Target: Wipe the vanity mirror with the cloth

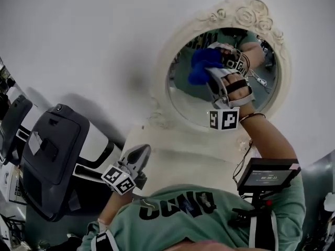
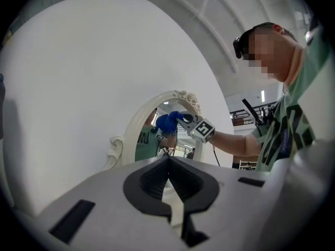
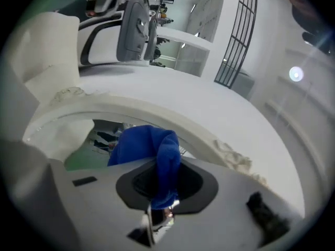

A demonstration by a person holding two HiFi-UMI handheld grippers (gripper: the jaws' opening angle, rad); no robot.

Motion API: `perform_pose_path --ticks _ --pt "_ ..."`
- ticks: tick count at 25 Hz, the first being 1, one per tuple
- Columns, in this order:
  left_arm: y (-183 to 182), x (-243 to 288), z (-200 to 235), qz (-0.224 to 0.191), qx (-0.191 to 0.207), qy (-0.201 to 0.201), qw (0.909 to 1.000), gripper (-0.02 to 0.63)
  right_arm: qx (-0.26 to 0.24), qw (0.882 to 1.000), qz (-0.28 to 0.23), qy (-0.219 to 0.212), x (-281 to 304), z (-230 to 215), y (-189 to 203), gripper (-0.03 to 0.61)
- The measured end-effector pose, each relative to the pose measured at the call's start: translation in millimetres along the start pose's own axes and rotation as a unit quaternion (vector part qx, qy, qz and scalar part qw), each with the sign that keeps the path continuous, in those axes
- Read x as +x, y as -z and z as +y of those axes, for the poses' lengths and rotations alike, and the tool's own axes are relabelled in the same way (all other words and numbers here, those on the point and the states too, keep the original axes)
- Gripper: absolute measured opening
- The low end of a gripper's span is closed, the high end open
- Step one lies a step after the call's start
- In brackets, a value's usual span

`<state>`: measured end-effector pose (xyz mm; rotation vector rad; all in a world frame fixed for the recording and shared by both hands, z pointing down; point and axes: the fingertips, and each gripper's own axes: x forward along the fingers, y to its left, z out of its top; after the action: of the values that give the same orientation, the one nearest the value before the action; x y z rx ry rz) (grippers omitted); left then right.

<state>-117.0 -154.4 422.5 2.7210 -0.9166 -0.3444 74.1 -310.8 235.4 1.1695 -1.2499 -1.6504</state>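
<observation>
An oval vanity mirror (image 1: 187, 102) in an ornate cream frame stands against the white wall. My right gripper (image 1: 219, 67) is raised in front of the upper part of the glass and is shut on a blue cloth (image 1: 203, 65). The cloth bunches out past the jaws and lies against the mirror. In the right gripper view the blue cloth (image 3: 149, 146) hangs between the jaws of my right gripper (image 3: 163, 184), with the cream frame (image 3: 178, 120) just beyond. My left gripper (image 1: 137, 157) is held low, below and left of the mirror, shut and holding nothing. The left gripper view shows the mirror (image 2: 149, 140) and the cloth (image 2: 168, 122) from the side.
A dark grey office chair (image 1: 52, 150) stands at the lower left. A small screen device (image 1: 267, 174) is mounted at the person's chest below the right arm. The white stand (image 1: 183, 161) under the mirror is beside my left gripper. Chairs (image 3: 133, 30) and a black railing (image 3: 238, 35) show in the right gripper view.
</observation>
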Motion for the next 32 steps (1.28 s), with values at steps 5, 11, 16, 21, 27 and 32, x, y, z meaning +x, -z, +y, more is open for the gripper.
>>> perform_pose_path --ticks 5,11,16,21,27,32 --pt "-17 4 -4 -0.026 0.016 0.006 0.9995 0.009 -0.018 0.997 0.040 0.069 18 -99 28 0.050" --pt "-18 4 1 -0.029 0.013 -0.002 0.9995 0.009 -0.052 0.994 0.059 0.070 35 -111 42 0.051" --pt "-20 11 4 -0.023 0.012 0.002 0.9997 0.009 -0.048 0.993 0.059 0.085 38 -111 43 0.049" --pt "-13 20 1 -0.007 0.010 0.009 0.9999 0.009 -0.045 0.995 0.048 0.078 34 -75 37 0.048" --pt "11 26 4 0.029 -0.011 0.003 0.9995 0.009 -0.029 0.999 0.013 0.033 15 31 18 0.048" --pt "37 30 11 0.069 -0.025 -0.003 0.9973 0.009 0.002 1.000 -0.005 -0.022 -7 141 -3 0.048"
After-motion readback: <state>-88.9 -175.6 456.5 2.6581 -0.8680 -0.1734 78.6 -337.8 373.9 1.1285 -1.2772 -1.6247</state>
